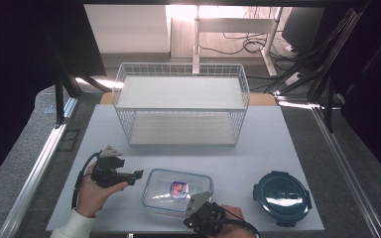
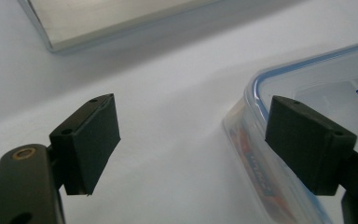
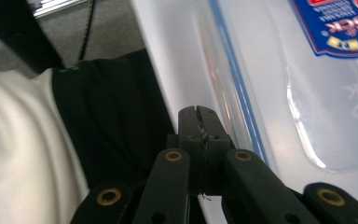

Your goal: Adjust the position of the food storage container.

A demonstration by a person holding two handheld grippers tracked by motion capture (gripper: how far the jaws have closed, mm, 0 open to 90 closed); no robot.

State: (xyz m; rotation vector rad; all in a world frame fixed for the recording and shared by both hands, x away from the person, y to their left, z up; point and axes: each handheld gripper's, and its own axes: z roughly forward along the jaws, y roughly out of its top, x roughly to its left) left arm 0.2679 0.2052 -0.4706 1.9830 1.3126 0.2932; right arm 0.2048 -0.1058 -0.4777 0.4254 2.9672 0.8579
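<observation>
Clear box (image 1: 177,192) near the front of the counter (image 1: 258,148). Left claw (image 1: 138,174) wide, just left of it; right claw (image 3: 198,122) shut tight, empty, at its near edge. Press gently; steady the box, no tipping.

- My left gripper (image 1: 138,174) sits just left of the lidded food container (image 1: 177,191).
- My right gripper (image 1: 204,216) is at its near edge.
- The round lid (image 1: 282,198) lies to its right.
- The wire shelf rack (image 1: 181,104) stands behind it.
</observation>
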